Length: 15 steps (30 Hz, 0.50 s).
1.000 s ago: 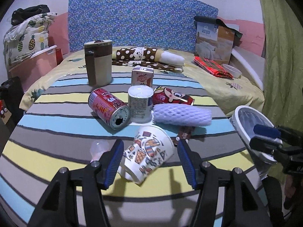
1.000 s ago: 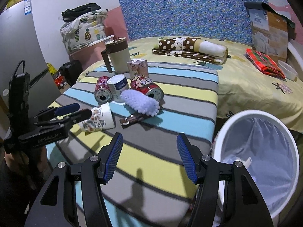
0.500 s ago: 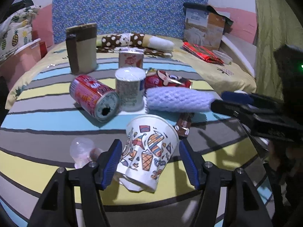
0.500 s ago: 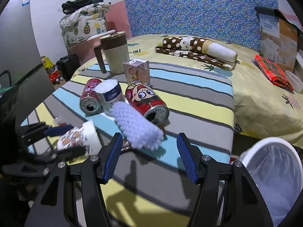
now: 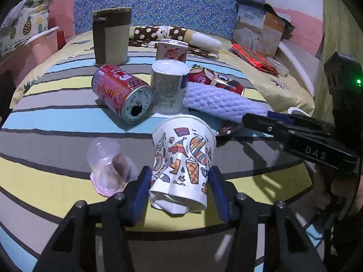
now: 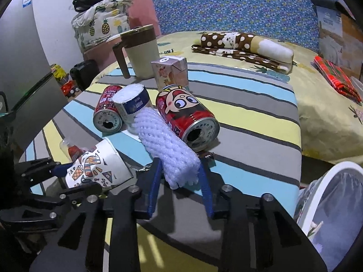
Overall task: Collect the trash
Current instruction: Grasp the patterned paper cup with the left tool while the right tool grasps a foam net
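A: Where does the paper cup [image 5: 181,158] lie?

B: On its side on the striped desk [image 5: 56,122], long axis running from the camera toward the headboard, open rim [image 5: 183,122] pointing away and the crumpled base nearest the left tool [image 5: 180,182]. The tool's jaws straddle the base and are closing; the blue pads sit right against the cup's sides, which look dented there.

A: And the white foam net [image 6: 168,145]?

B: It lies slanted across the desk, its far end between the white-topped container [image 6: 133,106] and the cartoon can [image 6: 186,115], its near end between the blue pads of the right tool [image 6: 181,185]. Those jaws are closing too, narrow, with the pads touching the foam on both sides.

A: What has changed from a second ago?

B: The right tool then stood wide over bare stripes, with the bin large beside it; it has since come forward to the foam, and only the white bin's edge [image 6: 317,181] shows at lower right. The left tool stood wider around the cup.

A: Anything else close by?

B: A clear plastic cup [image 5: 109,163] lies left of the paper cup, just beside the left pad. A red can [image 5: 122,95] lies on its side behind, opened end toward the camera.
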Available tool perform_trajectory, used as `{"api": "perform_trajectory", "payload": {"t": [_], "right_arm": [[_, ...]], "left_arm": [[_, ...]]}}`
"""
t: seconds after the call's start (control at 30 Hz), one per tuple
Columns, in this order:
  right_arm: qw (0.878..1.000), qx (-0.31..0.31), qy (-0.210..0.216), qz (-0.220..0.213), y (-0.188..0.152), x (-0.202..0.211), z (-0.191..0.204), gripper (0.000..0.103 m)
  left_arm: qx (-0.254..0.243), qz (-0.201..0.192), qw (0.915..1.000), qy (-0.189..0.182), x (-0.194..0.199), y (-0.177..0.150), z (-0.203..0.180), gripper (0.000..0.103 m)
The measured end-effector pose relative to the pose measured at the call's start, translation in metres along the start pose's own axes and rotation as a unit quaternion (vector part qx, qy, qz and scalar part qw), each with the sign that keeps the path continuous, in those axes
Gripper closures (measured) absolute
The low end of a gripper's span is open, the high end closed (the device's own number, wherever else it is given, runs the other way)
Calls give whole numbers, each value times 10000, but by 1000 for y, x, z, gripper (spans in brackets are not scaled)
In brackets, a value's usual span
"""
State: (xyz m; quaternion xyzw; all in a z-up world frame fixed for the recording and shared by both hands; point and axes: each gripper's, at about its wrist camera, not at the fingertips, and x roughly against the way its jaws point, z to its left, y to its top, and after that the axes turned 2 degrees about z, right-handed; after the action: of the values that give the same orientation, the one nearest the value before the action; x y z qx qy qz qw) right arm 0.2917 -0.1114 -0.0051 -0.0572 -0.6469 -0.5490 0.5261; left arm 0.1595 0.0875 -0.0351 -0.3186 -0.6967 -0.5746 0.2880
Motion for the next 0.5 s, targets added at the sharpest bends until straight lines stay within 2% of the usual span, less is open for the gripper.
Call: {"api": "perform_trajectory", "payload": {"t": [0.27,0.5], "right_arm": [[9998,-126,45,-153,-10,20,2,76],[9992,-275,33,-303,-18,38,-2,77]], "left_arm": [[73,-207,9998,-22,12,-6,-6,56],[87,-364,9993,-70,27,-11,-18,56]]}}
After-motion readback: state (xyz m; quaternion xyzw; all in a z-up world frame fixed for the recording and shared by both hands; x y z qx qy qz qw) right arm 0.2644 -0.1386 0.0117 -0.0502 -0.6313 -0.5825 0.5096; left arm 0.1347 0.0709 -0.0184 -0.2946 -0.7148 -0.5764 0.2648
